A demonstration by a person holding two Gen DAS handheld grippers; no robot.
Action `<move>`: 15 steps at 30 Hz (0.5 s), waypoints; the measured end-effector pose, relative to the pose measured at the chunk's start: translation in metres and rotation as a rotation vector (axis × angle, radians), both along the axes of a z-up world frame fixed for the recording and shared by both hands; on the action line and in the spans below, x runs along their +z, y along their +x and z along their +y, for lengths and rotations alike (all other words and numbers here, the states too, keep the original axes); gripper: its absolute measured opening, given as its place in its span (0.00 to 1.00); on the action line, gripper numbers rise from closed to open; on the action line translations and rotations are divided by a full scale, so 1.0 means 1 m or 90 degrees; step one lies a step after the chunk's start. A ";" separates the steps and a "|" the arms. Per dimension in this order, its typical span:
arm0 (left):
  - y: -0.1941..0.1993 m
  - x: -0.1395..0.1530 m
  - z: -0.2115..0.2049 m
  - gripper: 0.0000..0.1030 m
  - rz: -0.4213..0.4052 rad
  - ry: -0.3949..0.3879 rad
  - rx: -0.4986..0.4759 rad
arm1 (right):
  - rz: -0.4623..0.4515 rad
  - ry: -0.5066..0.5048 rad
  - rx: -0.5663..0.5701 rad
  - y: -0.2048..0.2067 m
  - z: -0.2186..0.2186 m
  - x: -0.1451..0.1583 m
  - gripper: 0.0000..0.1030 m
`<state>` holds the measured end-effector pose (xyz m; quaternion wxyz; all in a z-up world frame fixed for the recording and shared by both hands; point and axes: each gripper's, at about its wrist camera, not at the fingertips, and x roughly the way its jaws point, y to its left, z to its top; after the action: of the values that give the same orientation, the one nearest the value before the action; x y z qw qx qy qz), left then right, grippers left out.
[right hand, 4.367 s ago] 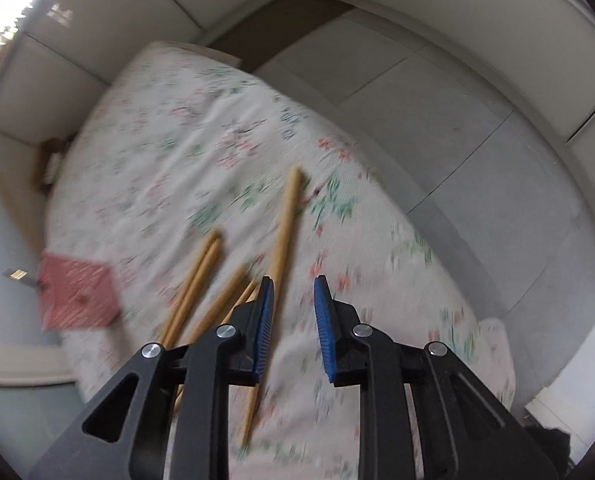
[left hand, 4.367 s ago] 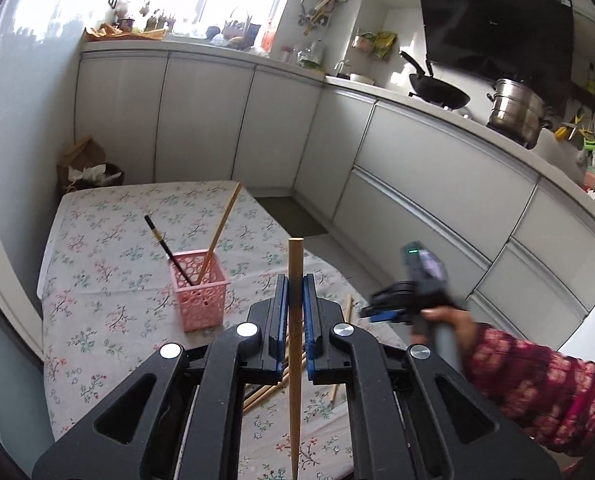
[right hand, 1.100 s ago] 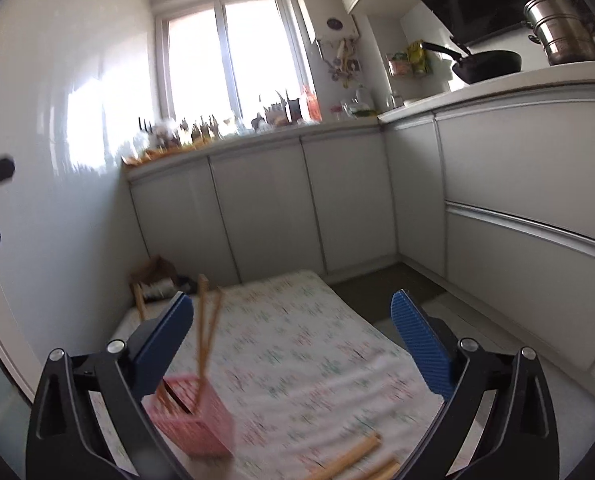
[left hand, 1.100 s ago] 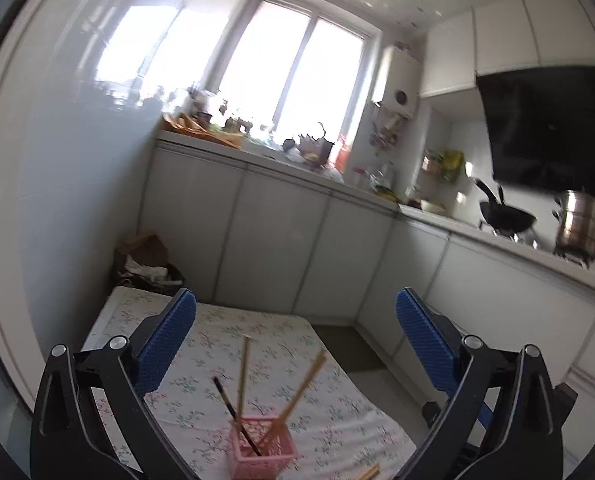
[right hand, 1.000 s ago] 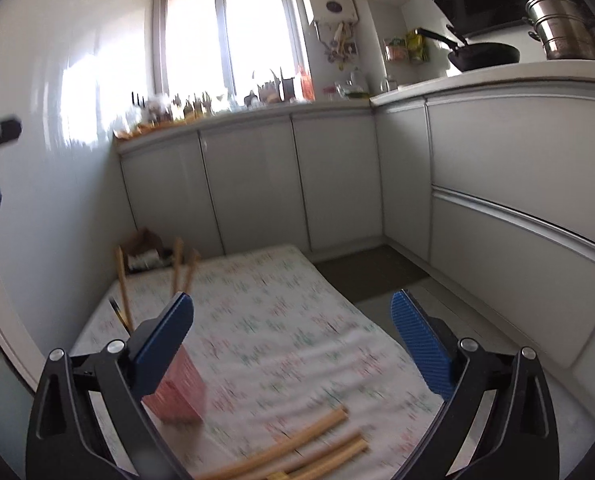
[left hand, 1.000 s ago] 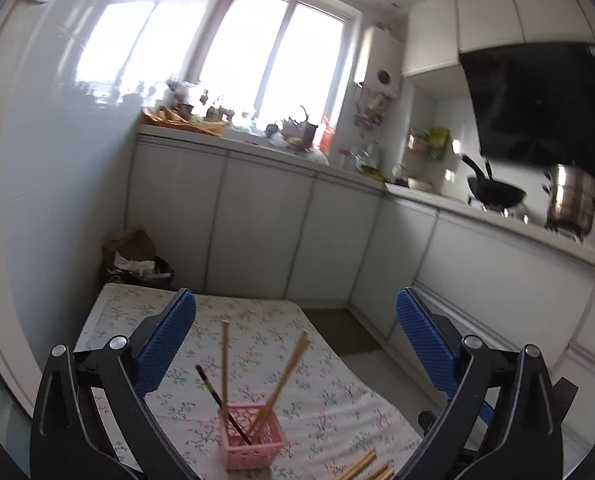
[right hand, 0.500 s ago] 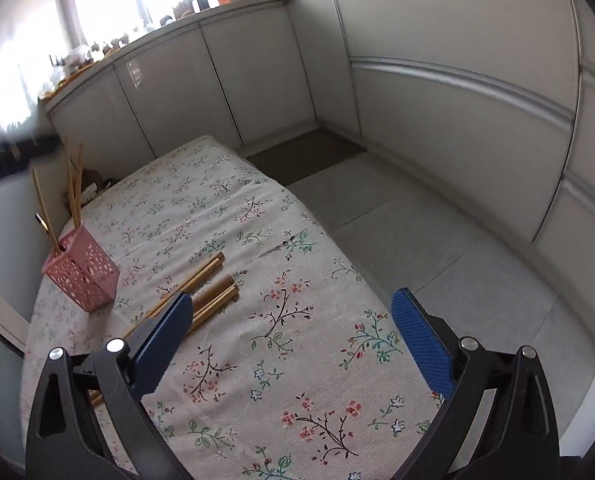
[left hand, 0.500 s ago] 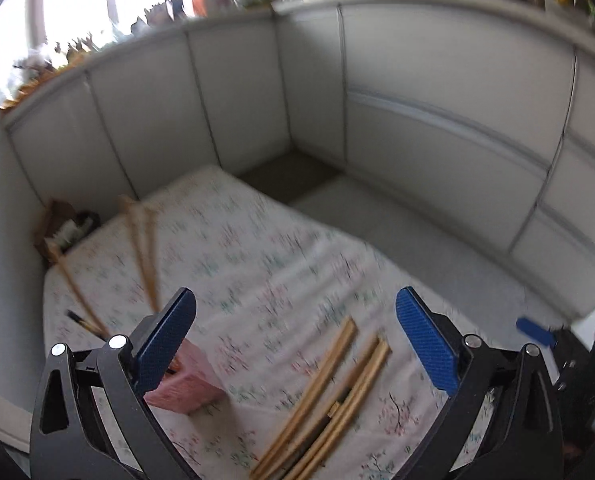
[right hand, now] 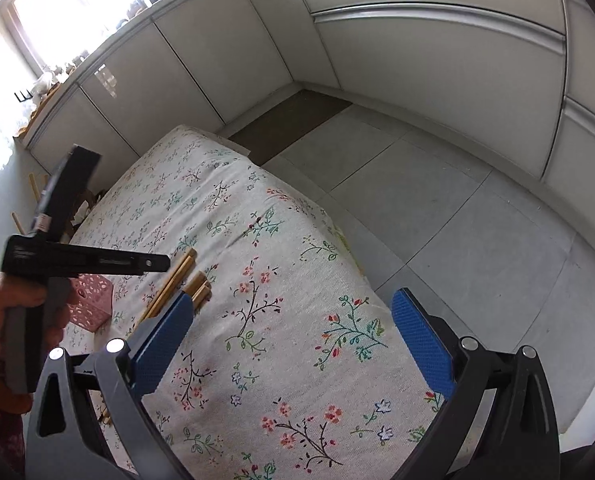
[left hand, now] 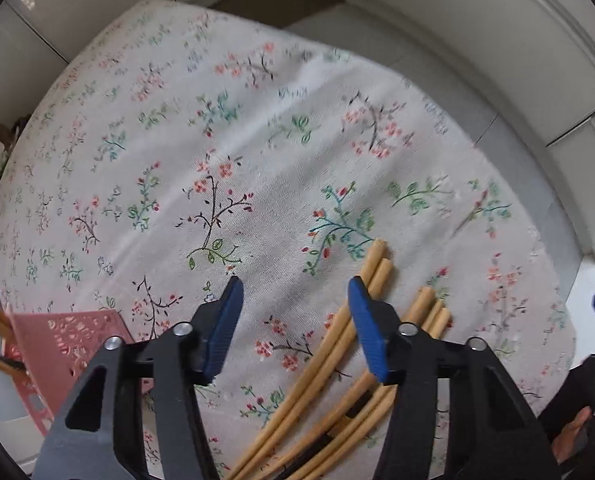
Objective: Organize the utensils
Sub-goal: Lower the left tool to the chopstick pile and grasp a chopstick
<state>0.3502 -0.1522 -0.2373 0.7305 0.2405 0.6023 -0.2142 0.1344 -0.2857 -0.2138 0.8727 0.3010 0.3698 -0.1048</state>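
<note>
The loose chopsticks (left hand: 329, 364) lie bunched on the floral desk (left hand: 225, 128), near the pink basket (left hand: 53, 356) that already holds a few. The step in hand looks like the next pickup — the left gripper (left hand: 295, 320) hovers over the bunch, fingers spread and empty, needing to shift right over one stick. The right gripper (right hand: 293, 340) hangs wide open, holding nothing.

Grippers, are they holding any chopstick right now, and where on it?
No. The left gripper is open above the chopsticks on the table, gripping none. The right gripper is open too, with only tablecloth between its fingers.
</note>
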 end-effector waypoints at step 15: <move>-0.002 -0.004 0.009 0.49 0.022 -0.008 -0.041 | 0.005 0.010 -0.008 0.001 -0.004 -0.004 0.94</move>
<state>0.3481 -0.1437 -0.2418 0.7141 0.2518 0.6053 -0.2457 0.1357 -0.2901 -0.2177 0.8682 0.3097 0.3720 -0.1090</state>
